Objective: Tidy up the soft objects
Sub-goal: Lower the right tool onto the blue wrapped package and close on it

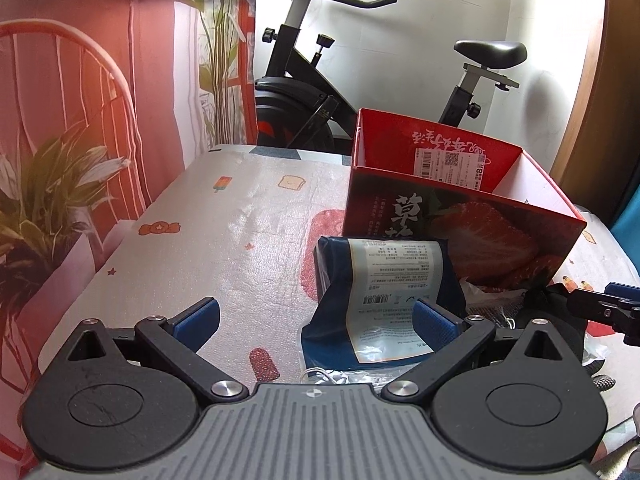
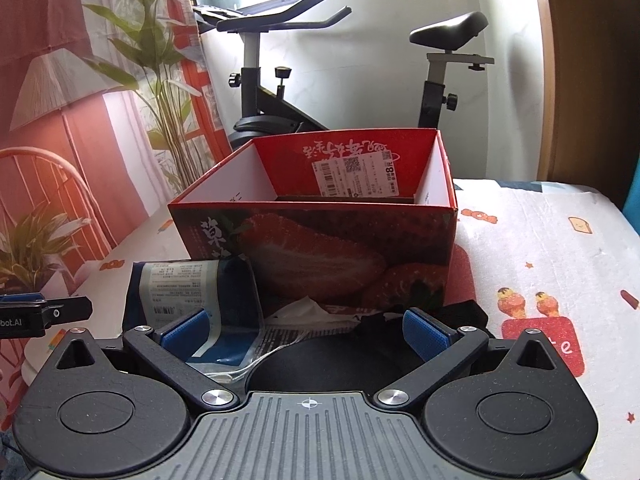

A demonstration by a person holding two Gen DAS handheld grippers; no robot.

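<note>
A dark blue soft pack (image 1: 380,300) with a white printed label leans against the front of the open red strawberry box (image 1: 460,236). My left gripper (image 1: 316,322) is open, its right pad in front of the pack's lower edge. In the right wrist view the same blue pack (image 2: 192,300) lies left of a clear plastic bag (image 2: 304,320) and a black soft item (image 2: 384,328), all in front of the box (image 2: 320,248). My right gripper (image 2: 306,332) is open above the black item and the bag.
The table (image 1: 240,220) has a pale cloth with printed sweets. An exercise bike (image 1: 320,92) stands behind the table. A patterned curtain with plants (image 1: 60,160) hangs on the left. The right gripper's finger (image 1: 608,308) pokes in at the right edge.
</note>
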